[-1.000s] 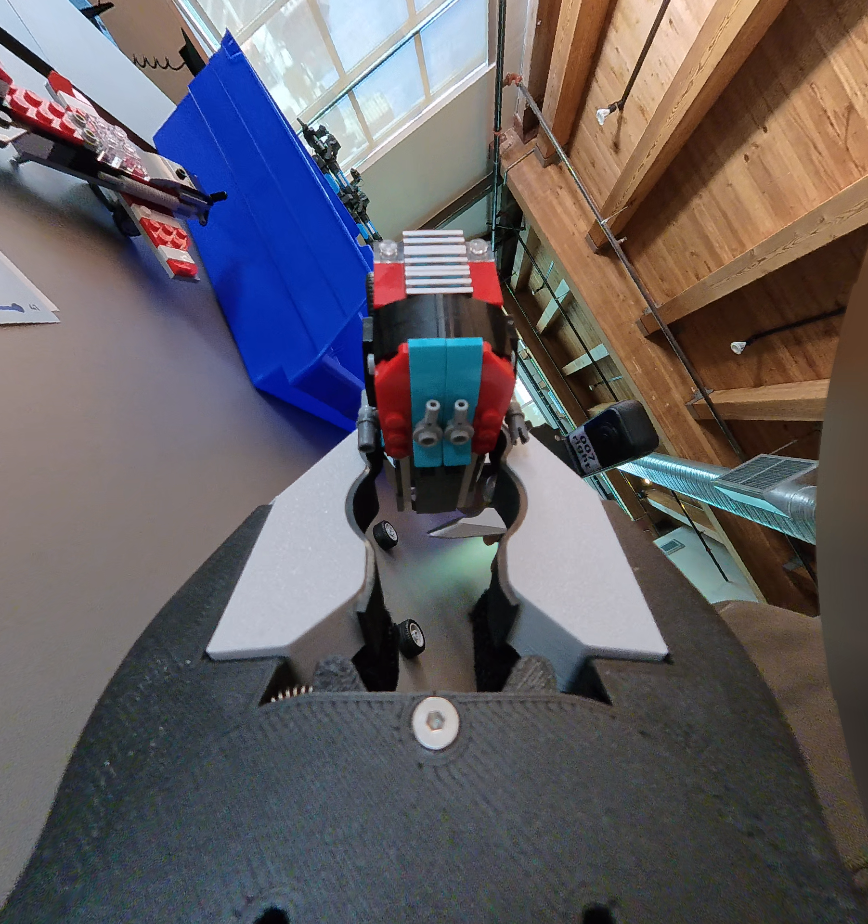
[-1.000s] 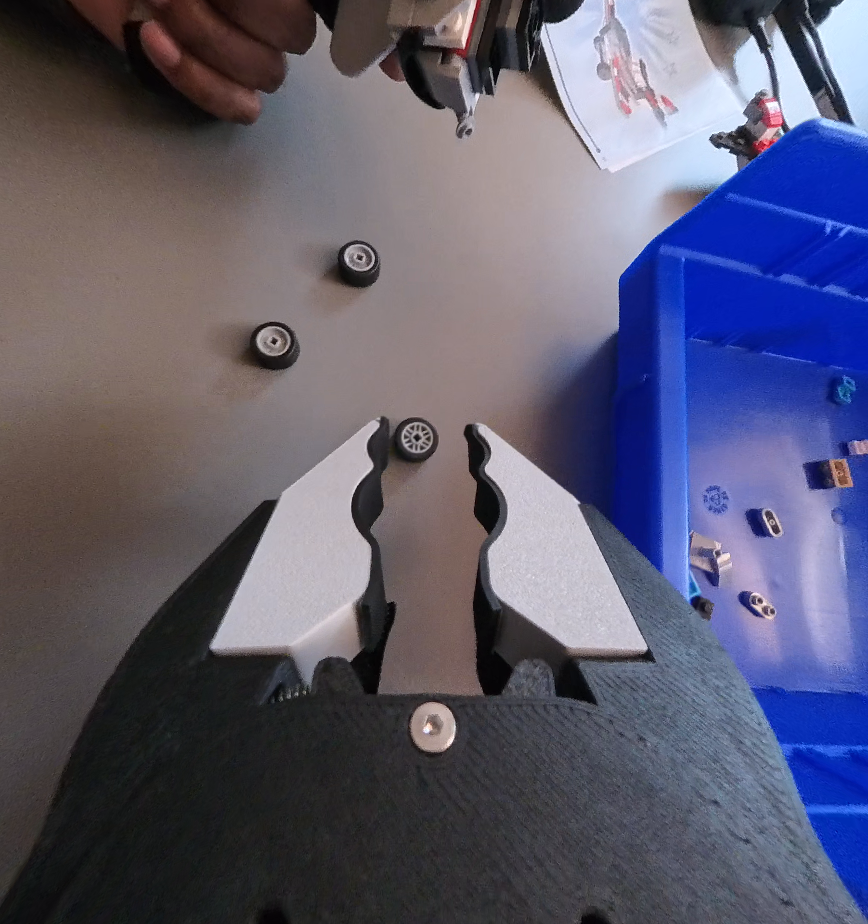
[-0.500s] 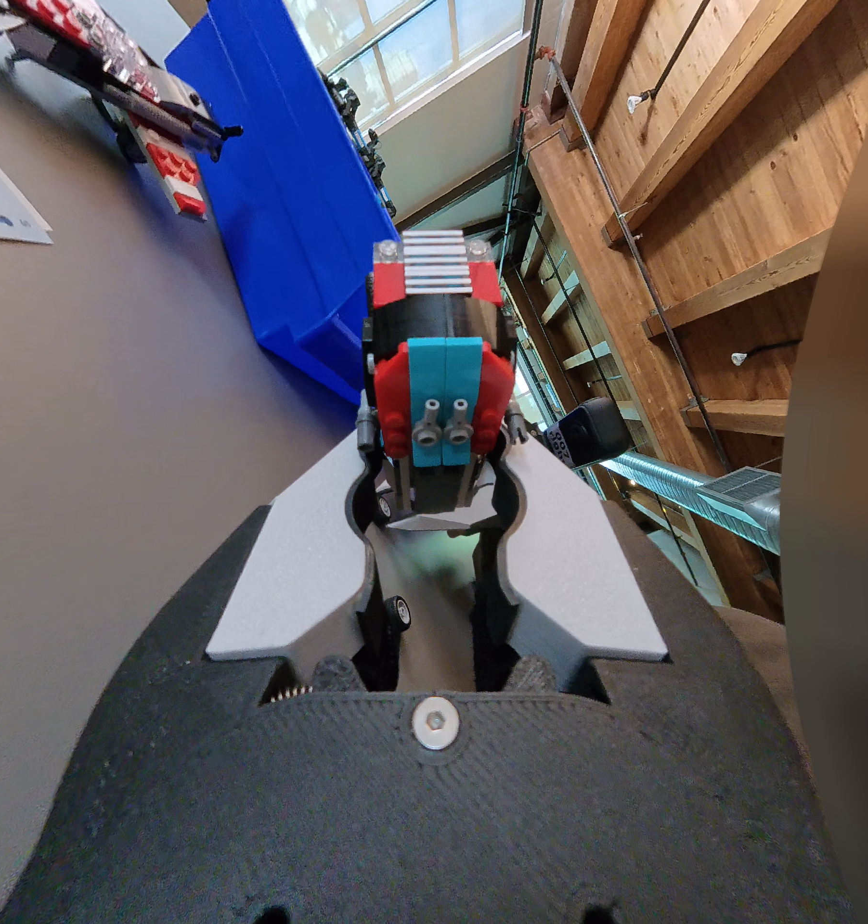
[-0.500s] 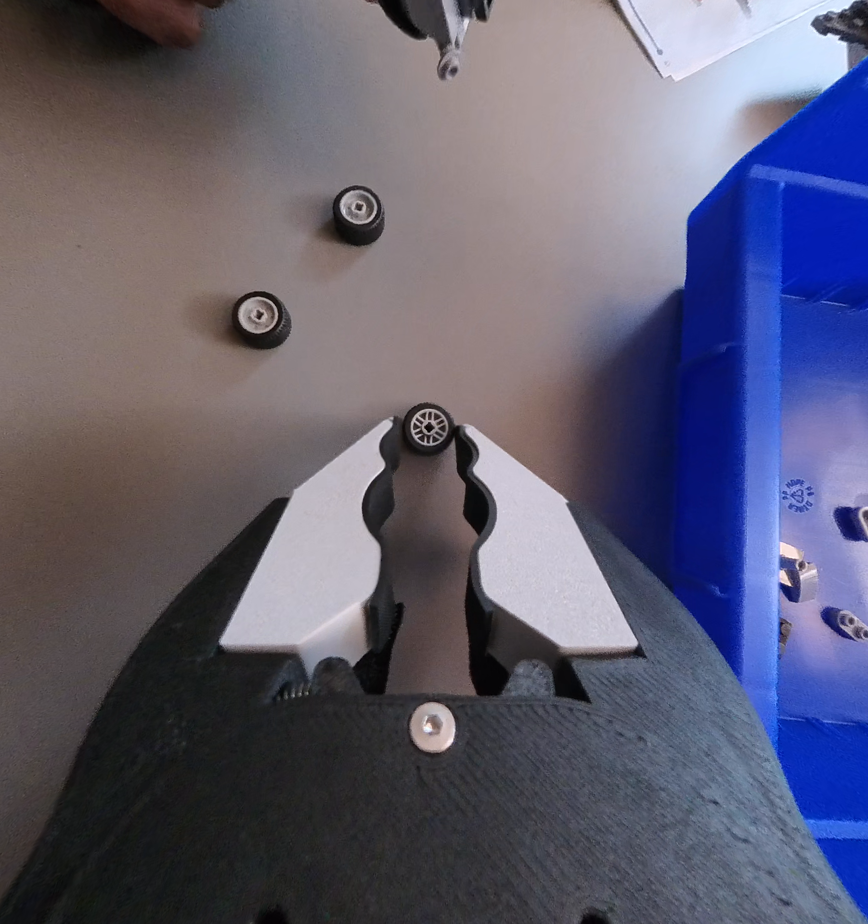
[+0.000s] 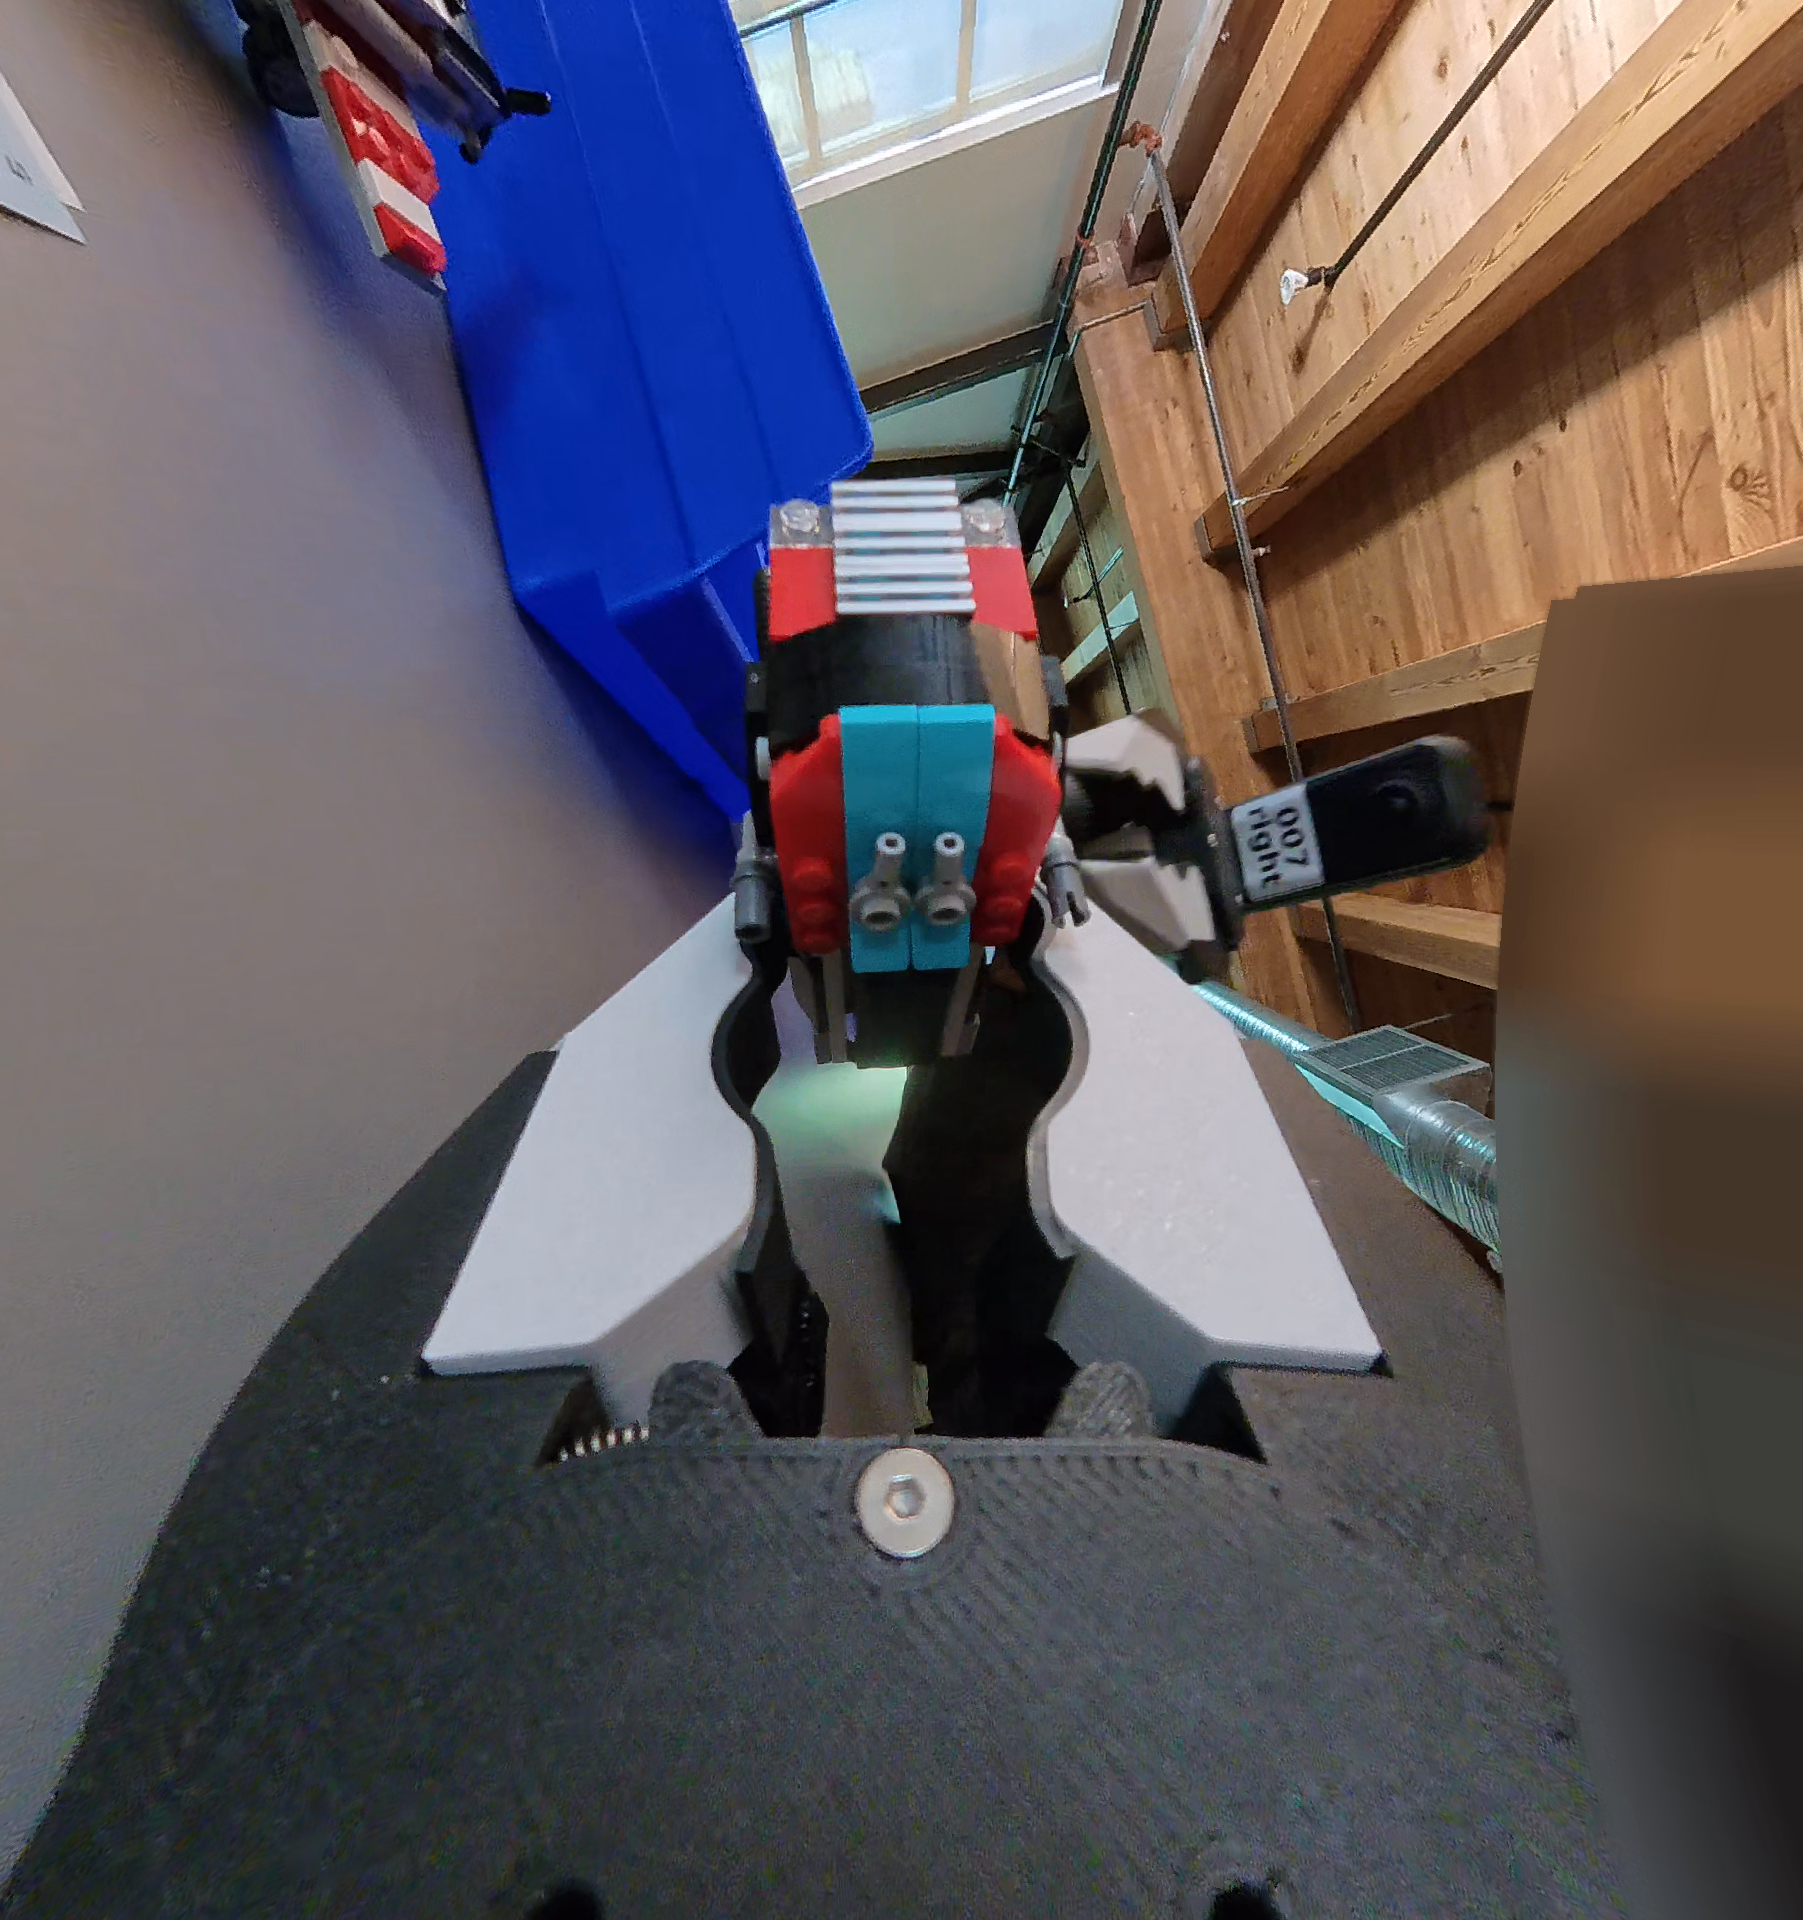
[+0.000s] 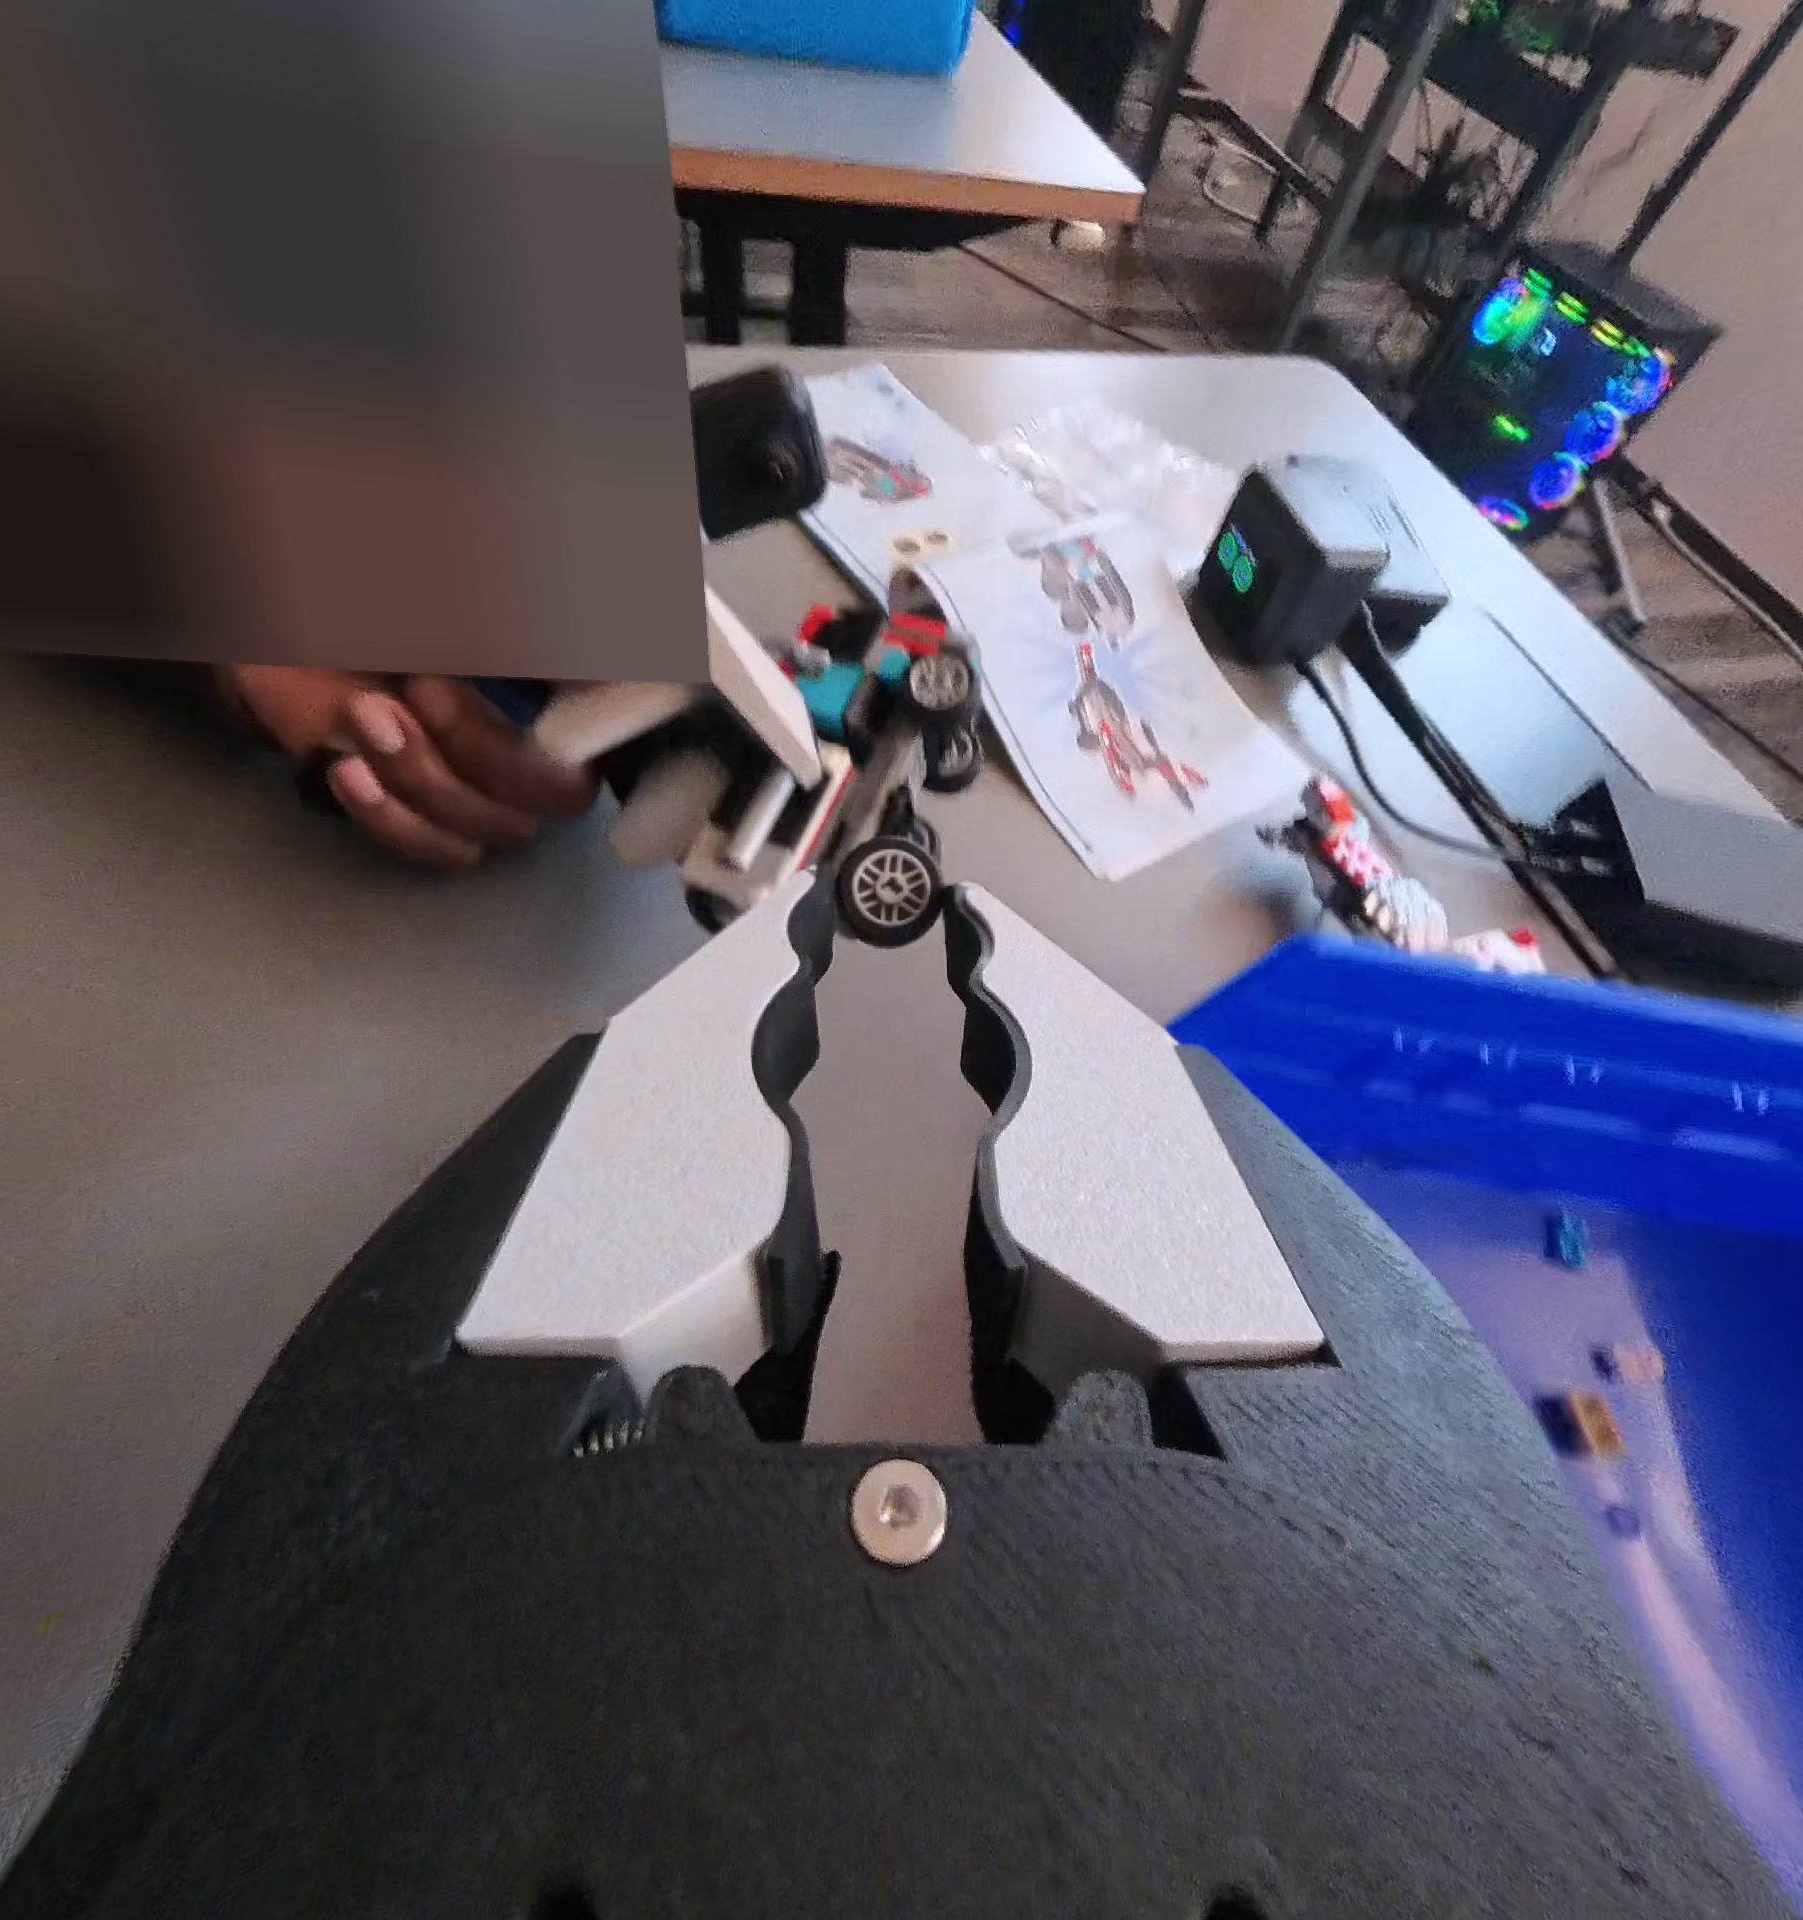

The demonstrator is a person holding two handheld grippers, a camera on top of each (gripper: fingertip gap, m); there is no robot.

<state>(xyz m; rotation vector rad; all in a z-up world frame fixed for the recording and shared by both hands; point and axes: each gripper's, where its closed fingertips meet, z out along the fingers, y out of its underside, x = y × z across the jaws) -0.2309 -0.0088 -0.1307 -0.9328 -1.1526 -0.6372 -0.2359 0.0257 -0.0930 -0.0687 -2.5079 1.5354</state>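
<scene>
My left gripper [image 5: 902,951] is shut on a brick-built toy car [image 5: 902,790] in red, teal, black and white, held off the grey table. My right gripper [image 6: 889,899] is shut on a small black wheel [image 6: 889,896] with a grey spoked hub, pinched between the fingertips. The wheel sits right against the underside of the car [image 6: 824,769], near a bare axle. In the left wrist view the right gripper [image 5: 1136,831] shows close at the car's right side. Two wheels [image 6: 944,717] sit on the car's far end. A hand [image 6: 409,748] holds the left gripper.
A blue bin [image 6: 1603,1195] with small loose bricks stands at the right, also seen in the left wrist view [image 5: 616,312]. Instruction sheets [image 6: 1084,665], a black power adapter [image 6: 1292,551] with cables, and a red and white brick model [image 6: 1375,862] lie behind. The tips of one gripper are about 6 centimetres away from the tips of the other. From either gripper's tips it is about 30 centimetres to the black power adapter [image 6: 1292,551].
My right gripper closed on a wheel lying on the table, lifted it and carried it up to the car. My left gripper turned the car; the loose wheels on the table left view.
</scene>
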